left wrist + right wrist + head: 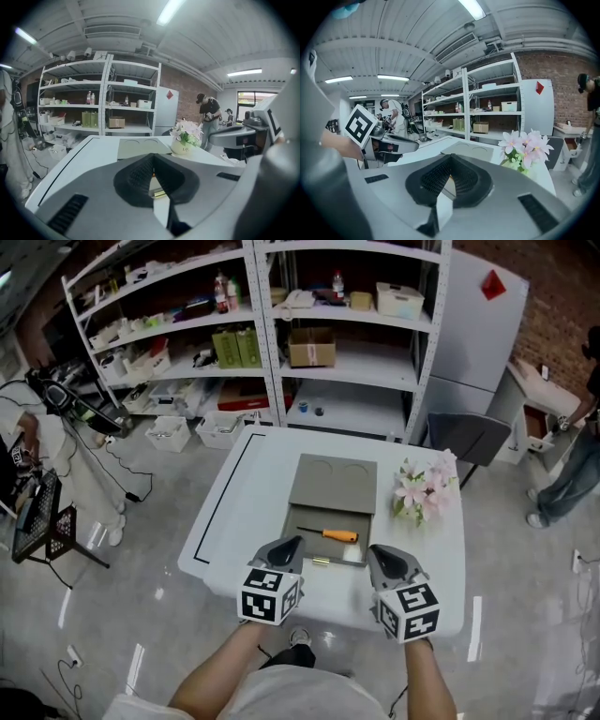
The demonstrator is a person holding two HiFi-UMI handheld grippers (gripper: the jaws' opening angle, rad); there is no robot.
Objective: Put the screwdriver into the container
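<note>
Storage shelving [281,352] w/ boxes and bottles fills the 12 o'clock side, and a white worktop [234,521] stands in front of it. Two bare forearms [220,671] come in from 6 o'clock, roughly parallel. They hold the left gripper [296,543] and the right gripper [374,551] side by side but apart over the near edge, noses tilted down toward 12 o'clock. Both sets of jaws are clenched tip to tip w/ nothing between the pads.

The screwdriver [328,534] lies on the near half of the grey container [333,484], at 12 o'clock from the grippers, w/ its orange handle toward 3 o'clock. A small brass-tipped metal piece [336,562] lies just nearer, between the two noses.

Each gripper's cube [270,594] carries black-and-white square code markers. The flower pot [180,147], at 3 o'clock of the container, bears dark print too small to read. A red diamond label [492,283] sits on the pale cabinet [469,334] at 1 o'clock.
</note>
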